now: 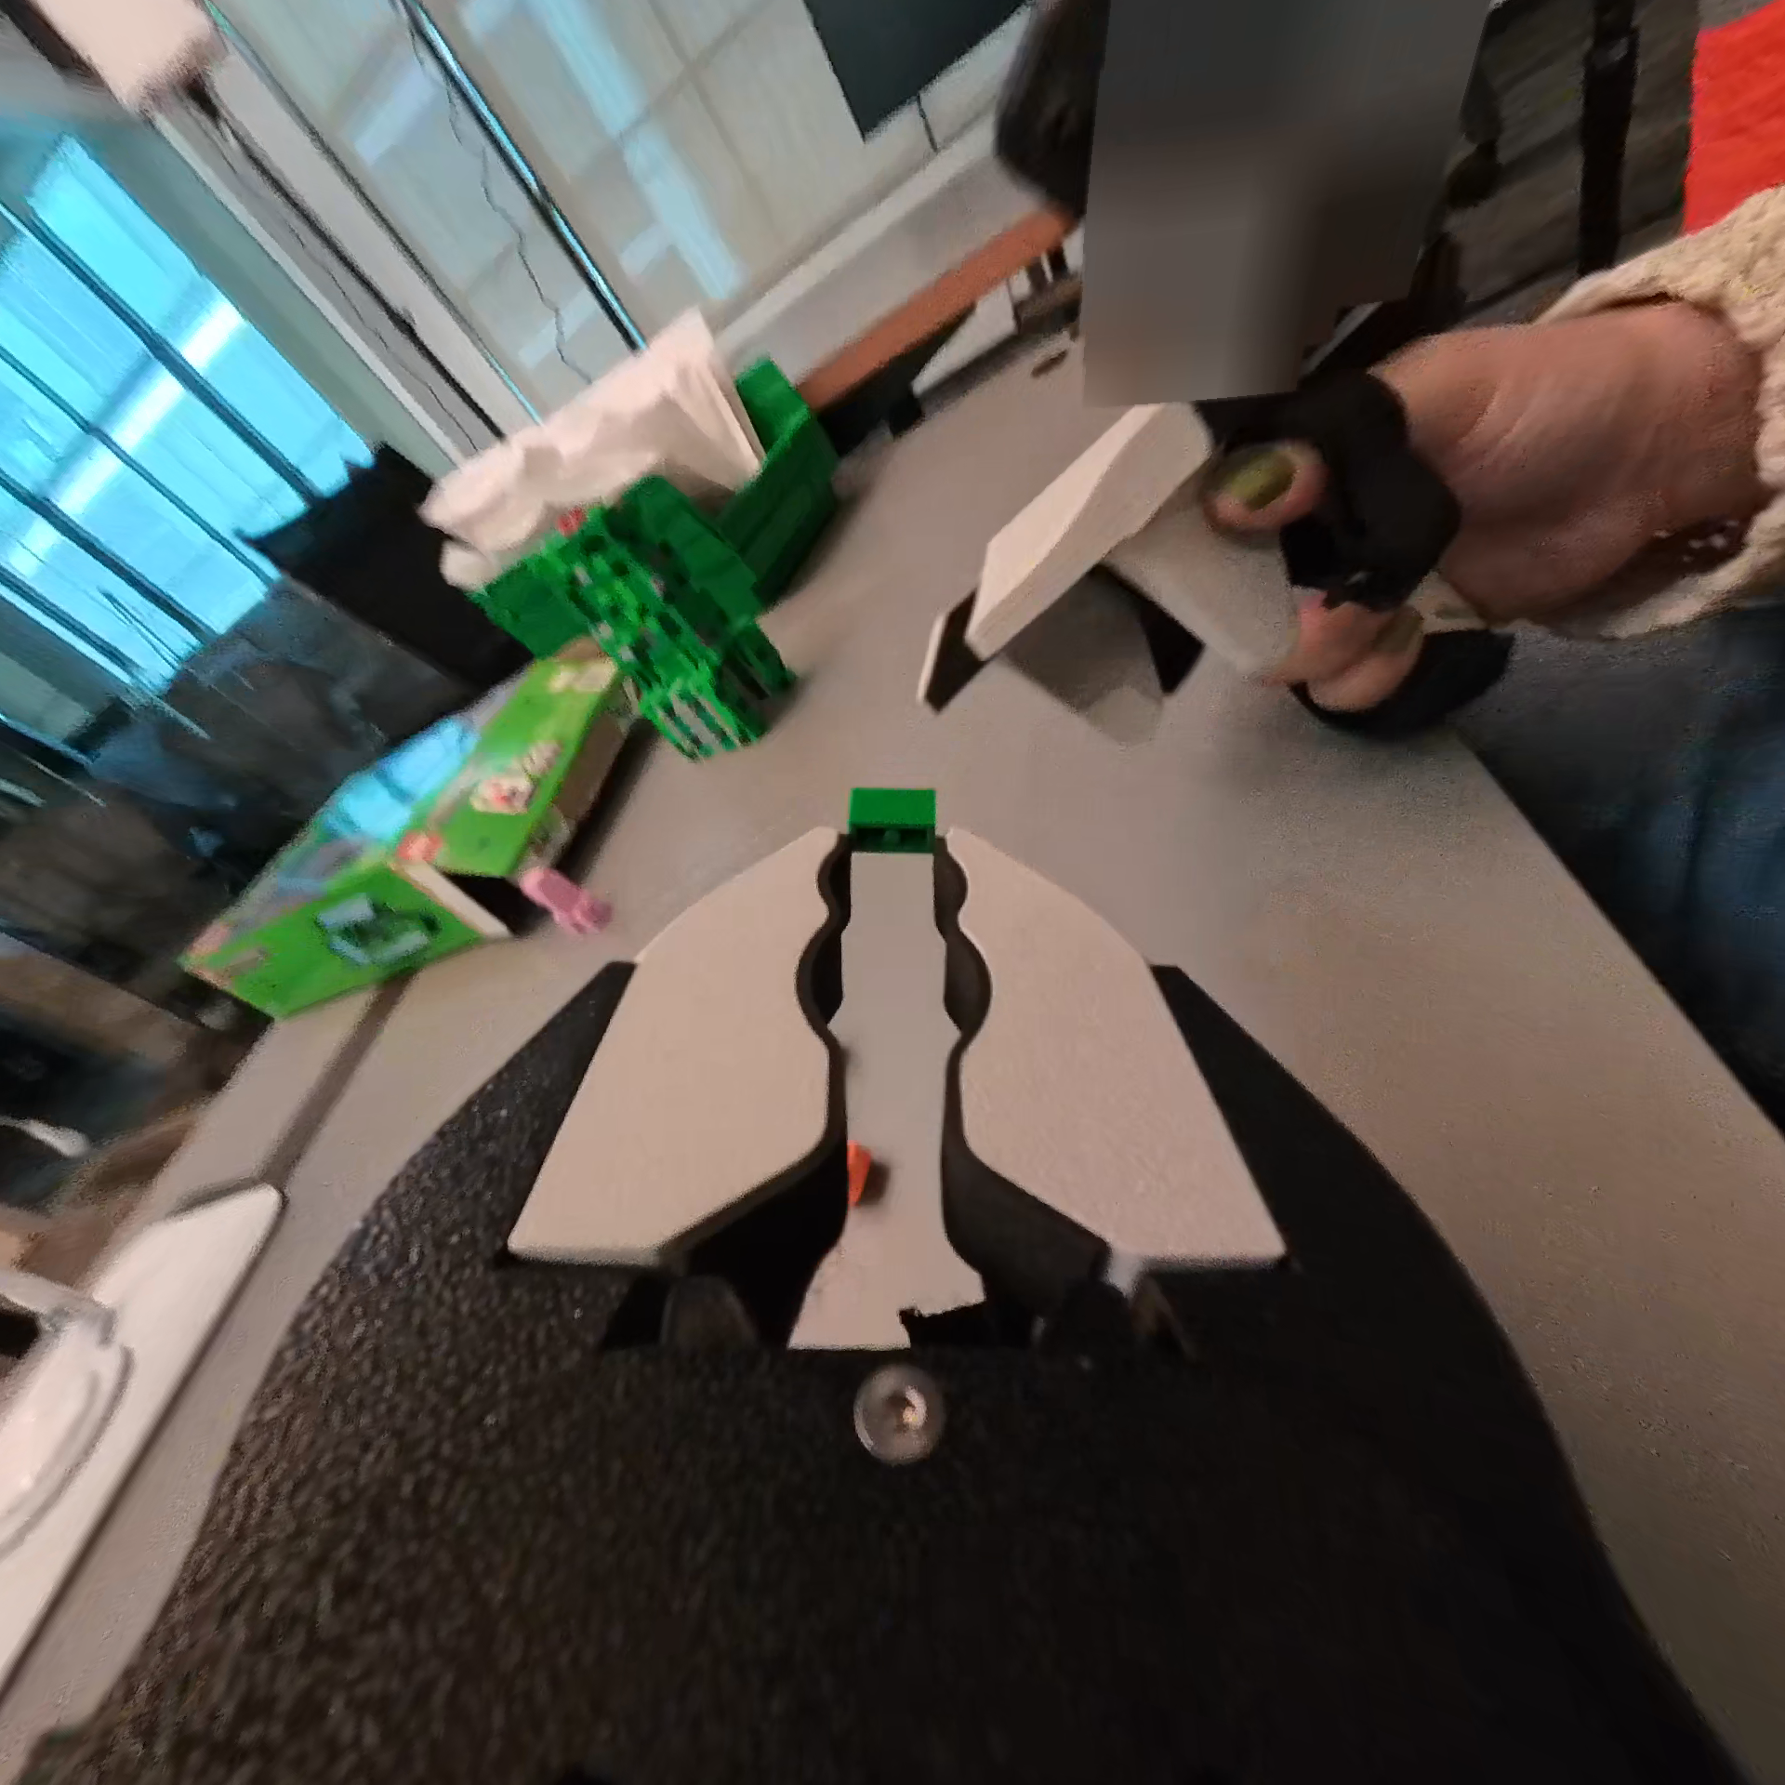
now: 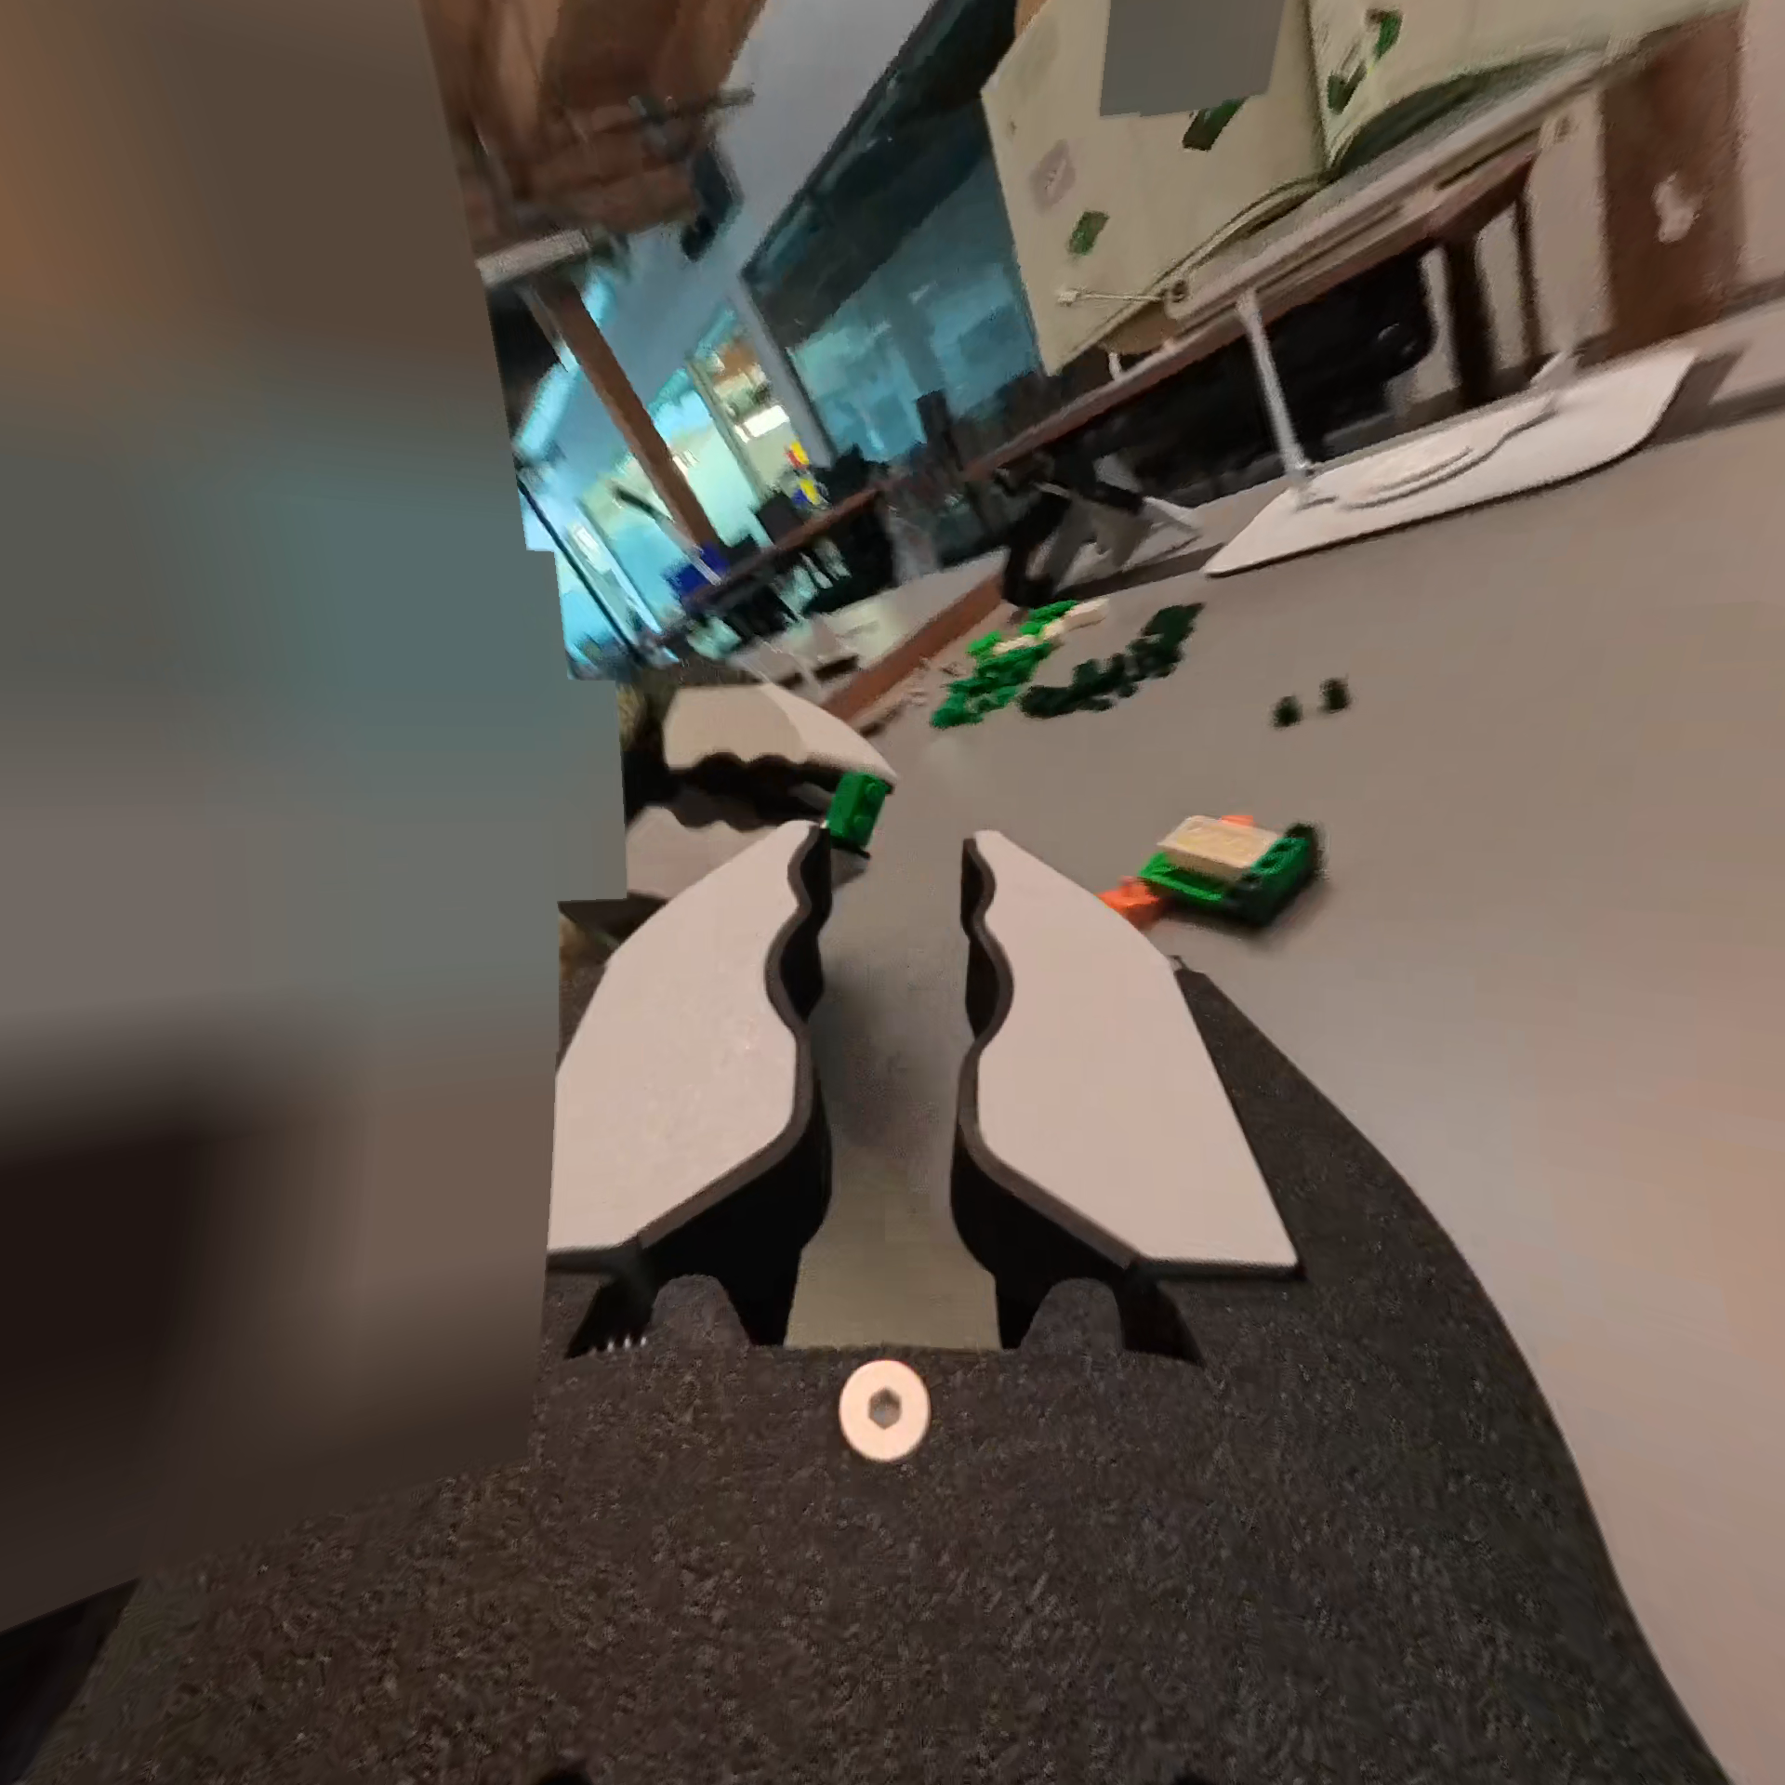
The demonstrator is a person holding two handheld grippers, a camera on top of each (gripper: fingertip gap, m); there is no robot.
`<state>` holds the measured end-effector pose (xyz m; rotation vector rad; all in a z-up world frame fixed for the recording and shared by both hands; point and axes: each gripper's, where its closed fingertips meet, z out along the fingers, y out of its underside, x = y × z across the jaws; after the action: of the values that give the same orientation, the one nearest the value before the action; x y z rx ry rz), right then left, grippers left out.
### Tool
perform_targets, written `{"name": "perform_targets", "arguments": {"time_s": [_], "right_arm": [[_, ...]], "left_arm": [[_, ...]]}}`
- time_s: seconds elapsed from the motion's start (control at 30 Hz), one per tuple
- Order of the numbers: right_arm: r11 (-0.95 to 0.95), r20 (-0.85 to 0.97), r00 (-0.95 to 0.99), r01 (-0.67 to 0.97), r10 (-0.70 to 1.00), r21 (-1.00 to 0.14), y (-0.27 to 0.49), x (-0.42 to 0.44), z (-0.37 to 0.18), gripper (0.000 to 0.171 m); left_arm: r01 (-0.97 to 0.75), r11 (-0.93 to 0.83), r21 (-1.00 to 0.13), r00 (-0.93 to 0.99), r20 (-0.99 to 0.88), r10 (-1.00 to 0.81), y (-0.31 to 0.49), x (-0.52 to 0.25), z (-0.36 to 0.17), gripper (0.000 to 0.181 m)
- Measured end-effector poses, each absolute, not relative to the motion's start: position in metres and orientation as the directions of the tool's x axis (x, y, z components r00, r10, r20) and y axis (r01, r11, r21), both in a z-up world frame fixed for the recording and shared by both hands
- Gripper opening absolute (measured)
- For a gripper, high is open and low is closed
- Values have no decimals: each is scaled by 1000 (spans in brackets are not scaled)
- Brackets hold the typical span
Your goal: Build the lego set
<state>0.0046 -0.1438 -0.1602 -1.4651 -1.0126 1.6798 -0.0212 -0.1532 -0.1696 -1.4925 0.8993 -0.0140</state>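
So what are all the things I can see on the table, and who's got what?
green brick: one, pinched in the left claw's tips
green lego build: one, far left on the table
lego box: one, green, left table edge
pink piece: one, beside the box
small build: one, green with a white top and orange bit, right of the right claw
loose bricks: a pile, green, farther back
table: one, grey
left claw: shut on the brick
right claw: open, holding nothing
hand: one, holding the right claw
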Motion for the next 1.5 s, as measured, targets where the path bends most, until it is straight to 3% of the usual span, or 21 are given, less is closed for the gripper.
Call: {"name": "perform_targets", "arguments": {"time_s": [0.1, 0.2, 0.37, 0.5, 0.73, 0.9, 1.03, 1.3, 1.5], "right_arm": [[-171, -181, -89, 106, 980, -979, -127, 1, -172, 26], [88, 53, -171, 203, 984, -975, -113, -17, -182, 26], [301, 137, -443, 324, 886, -897, -95, -54, -206, 28], [455, 206, -596, 301, 776, -838, -80, -77, -222, 29], [425, 154, -684, 247, 713, -871, -81, -90, -232, 32], [431, 226, -655, 169, 721, -887, -77, -78, -225, 34], [473, 208, -674, 236, 709, -849, -71, -75, -237, 36], [490, 210, -681, 247, 702, -836, -68, -73, -241, 28], [497, 166, -700, 300, 695, -815, -69, -71, -248, 21]], "left_arm": [[-521, -23, -853, 706, -416, -574, -143, -42, -183, 15], [-613, -185, -768, 683, -397, -613, -132, -68, -202, 16], [-731, -399, -554, 633, -333, -698, -122, -99, -228, 15], [-723, -469, -508, 635, -220, -741, -112, -105, -229, 15], [-717, -620, -319, 667, -56, -742, -117, -121, -247, 15], [-665, -662, -345, 700, 22, -714, -108, -111, -239, 15], [-690, -670, -276, 706, -52, -706, -104, -122, -241, 15], [-690, -681, -247, 703, -1, -711, -105, -119, -256, 15], [-691, -659, -297, 688, 9, -726, -101, -110, -250, 15]]}}
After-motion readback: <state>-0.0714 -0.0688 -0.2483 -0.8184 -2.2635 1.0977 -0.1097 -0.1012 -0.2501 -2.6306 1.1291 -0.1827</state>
